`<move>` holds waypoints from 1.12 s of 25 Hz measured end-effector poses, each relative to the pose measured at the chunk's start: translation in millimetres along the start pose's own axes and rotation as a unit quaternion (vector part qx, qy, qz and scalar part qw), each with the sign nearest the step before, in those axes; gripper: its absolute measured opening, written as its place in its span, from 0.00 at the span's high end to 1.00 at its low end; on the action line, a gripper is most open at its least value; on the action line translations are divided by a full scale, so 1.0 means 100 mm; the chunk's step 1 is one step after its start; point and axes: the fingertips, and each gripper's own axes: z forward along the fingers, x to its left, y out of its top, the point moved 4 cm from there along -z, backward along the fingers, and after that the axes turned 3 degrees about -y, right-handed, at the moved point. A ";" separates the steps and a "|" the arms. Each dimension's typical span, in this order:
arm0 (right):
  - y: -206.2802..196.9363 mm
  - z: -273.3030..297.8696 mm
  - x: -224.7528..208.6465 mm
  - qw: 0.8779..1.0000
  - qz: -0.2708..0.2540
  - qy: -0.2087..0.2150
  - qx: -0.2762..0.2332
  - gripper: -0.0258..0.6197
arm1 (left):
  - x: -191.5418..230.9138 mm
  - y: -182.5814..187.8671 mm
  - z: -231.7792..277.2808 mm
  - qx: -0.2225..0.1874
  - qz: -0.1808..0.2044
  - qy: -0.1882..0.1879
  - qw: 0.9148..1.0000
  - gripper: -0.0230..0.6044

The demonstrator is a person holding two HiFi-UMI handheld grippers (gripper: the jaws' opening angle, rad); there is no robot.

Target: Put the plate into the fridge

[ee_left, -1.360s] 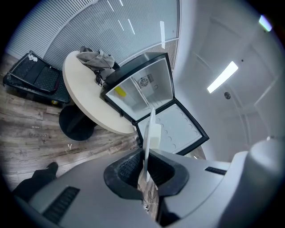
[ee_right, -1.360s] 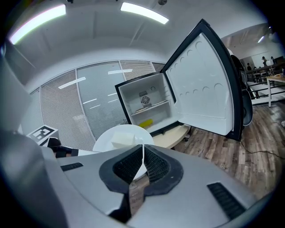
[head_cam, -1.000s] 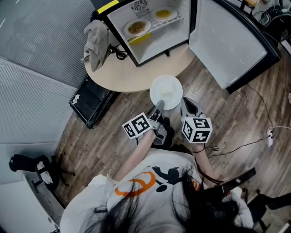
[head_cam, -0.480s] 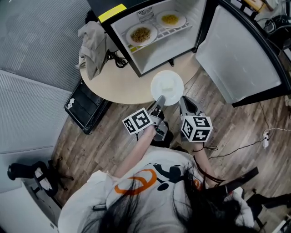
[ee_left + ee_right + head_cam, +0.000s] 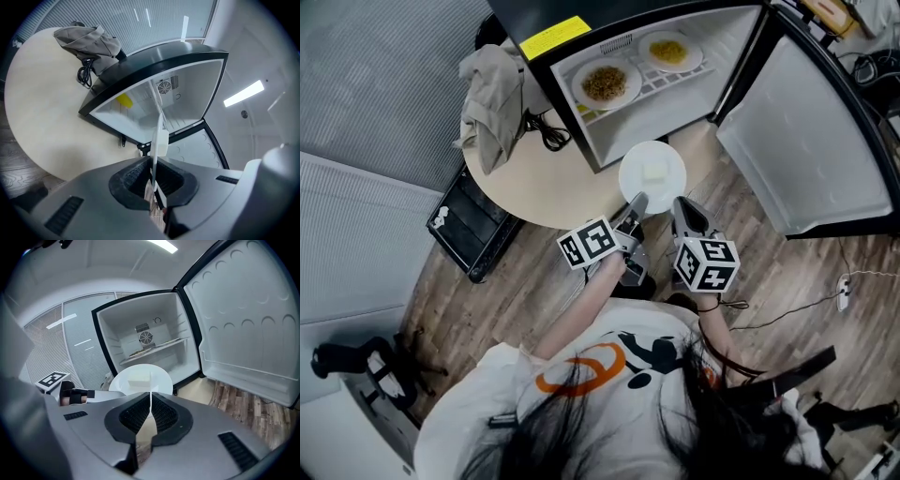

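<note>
A white plate (image 5: pixel 652 159) carrying a pale block (image 5: pixel 653 172) hangs over the round table's edge, just in front of the open fridge (image 5: pixel 661 103). My left gripper (image 5: pixel 636 204) is shut on the plate's near rim. In the left gripper view the plate (image 5: pixel 157 133) runs edge-on into the left gripper (image 5: pixel 153 171). My right gripper (image 5: pixel 680 208) is shut, its tips at the plate's near right rim. In the right gripper view the plate (image 5: pixel 140 378) lies just beyond the right gripper (image 5: pixel 151 408); I cannot tell whether they touch.
Two plates of noodles (image 5: pixel 607 82) (image 5: pixel 670 52) sit on the fridge's wire shelf; the space below the shelf is bare. The fridge door (image 5: pixel 806 141) stands open at the right. A grey cloth (image 5: pixel 492 89) and black cable (image 5: pixel 546 131) lie on the table (image 5: pixel 544 183). A black case (image 5: pixel 469 225) sits on the floor.
Both grippers have carried the plate forward, from beyond the table's edge to over the tabletop, closer to the fridge opening. Both stay shut.
</note>
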 end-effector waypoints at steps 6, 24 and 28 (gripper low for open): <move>-0.01 0.02 -0.02 1.000 0.008 0.004 0.006 0.92 | 0.09 0.08 0.12 0.009 -0.011 0.005 1.000 0.92; 0.55 0.58 -0.54 0.996 -0.033 0.076 0.027 0.92 | 0.14 0.32 0.91 -0.063 -0.056 0.026 0.996 0.92; 0.68 0.75 -0.65 0.993 -0.043 0.100 0.037 0.92 | 0.20 0.38 1.07 -0.086 -0.067 0.040 0.993 0.92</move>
